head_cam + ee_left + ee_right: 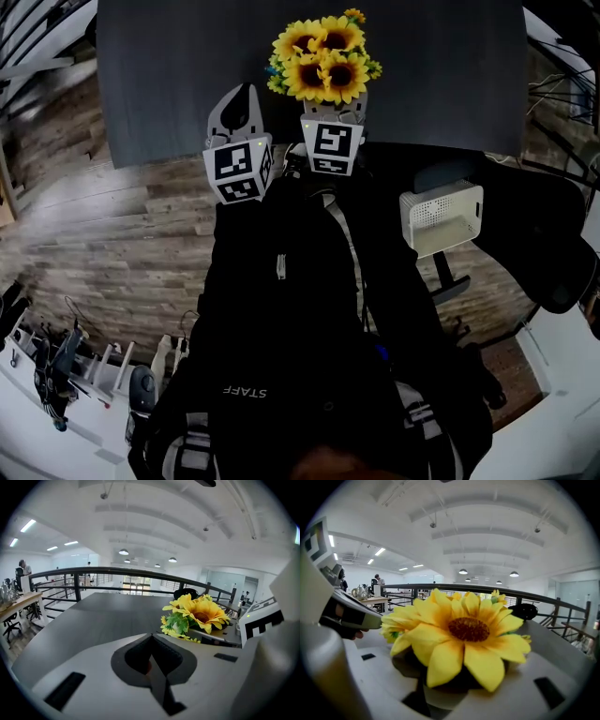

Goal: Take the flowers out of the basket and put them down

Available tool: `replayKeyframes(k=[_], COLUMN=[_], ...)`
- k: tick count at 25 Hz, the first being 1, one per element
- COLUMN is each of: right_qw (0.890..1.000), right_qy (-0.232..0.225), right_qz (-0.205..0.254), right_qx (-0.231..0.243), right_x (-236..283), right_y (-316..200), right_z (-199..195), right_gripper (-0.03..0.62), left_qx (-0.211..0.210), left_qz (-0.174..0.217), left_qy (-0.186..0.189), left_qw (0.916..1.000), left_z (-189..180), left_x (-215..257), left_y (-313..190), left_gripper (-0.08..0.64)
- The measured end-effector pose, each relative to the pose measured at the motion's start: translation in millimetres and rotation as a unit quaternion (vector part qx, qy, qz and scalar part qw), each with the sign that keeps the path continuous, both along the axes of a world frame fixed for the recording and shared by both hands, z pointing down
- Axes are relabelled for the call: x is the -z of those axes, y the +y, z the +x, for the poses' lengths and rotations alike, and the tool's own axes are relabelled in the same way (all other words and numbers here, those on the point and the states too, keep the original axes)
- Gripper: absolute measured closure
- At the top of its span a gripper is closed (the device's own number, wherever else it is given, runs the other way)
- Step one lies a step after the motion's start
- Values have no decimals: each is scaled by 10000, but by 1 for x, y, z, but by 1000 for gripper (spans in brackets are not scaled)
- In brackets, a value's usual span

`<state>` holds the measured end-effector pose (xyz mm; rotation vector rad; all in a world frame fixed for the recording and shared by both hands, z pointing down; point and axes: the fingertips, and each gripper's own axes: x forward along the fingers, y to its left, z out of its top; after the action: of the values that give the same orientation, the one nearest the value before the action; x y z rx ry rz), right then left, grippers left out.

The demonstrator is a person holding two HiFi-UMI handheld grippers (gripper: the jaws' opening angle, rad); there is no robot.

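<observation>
The right tool (334, 111) had the bunch of sunflowers (323, 58) clamped at its tip, the blooms standing just ahead of and above its jaws, over the near part of the dark grey worktop (169, 75). In the right gripper view the petals covered the pads, so the hold was probably low on the stems, though that could not be seen outright. The left tool (245, 94), just beside the right tool on its left, had its jaws drawn together with nothing between them. The white perforated basket (441, 217) sat behind the right tool and off to its right, away from the worktop, so the lifting-out looked done and the step in hand was the putting-down. To do that well, the right tool would carry the bunch a little further ahead, onto bare worktop away from the edge below it. It would then lower until the stems or the underside of the blooms took the weight. A loose bunch would likely not stand, so laying it on its side seemed the safer choice. The jaws should open fully only once it rested, then draw straight back along their own line so no petal caught. The left tool should keep clear to its own side.
</observation>
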<state>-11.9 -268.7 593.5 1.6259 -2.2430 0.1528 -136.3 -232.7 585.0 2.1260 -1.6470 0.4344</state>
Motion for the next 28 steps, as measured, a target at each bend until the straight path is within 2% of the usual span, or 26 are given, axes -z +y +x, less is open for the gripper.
replayKeyframes(k=[4,9,12,18,22,26,28], right_qw=[9999,9998,9993,9985,9984,9988,9983], right_qy=[68,-101,-120,-306,-404,-464,-551], right_qz=[114,-51,-170,-310,-271,-36,153], right_qx=[71,169,298,322,272,177,74], right_x=[-3,-7,-4,11,39,92,125], right_y=[-1,3,13,51,77,104,113], right_z=[-4,-6,-5,3,9,21,29], right_gripper=[343,259,233,224,224,228,266], left_qx=[24,33,26,80,80,-40,-98], left_qz=[-40,-51,-15,26,134,221,331], left_qy=[3,19,11,-3,55,279,327], left_qw=[10000,10000,10000,10000,9999,9994,9989], left_z=[-3,-5,-4,-4,0,14,21], left_x=[-7,-4,4,23,52,95,120], left_y=[0,1,4,19,29,45,52], left_gripper=[560,560,560,560,560,560,560])
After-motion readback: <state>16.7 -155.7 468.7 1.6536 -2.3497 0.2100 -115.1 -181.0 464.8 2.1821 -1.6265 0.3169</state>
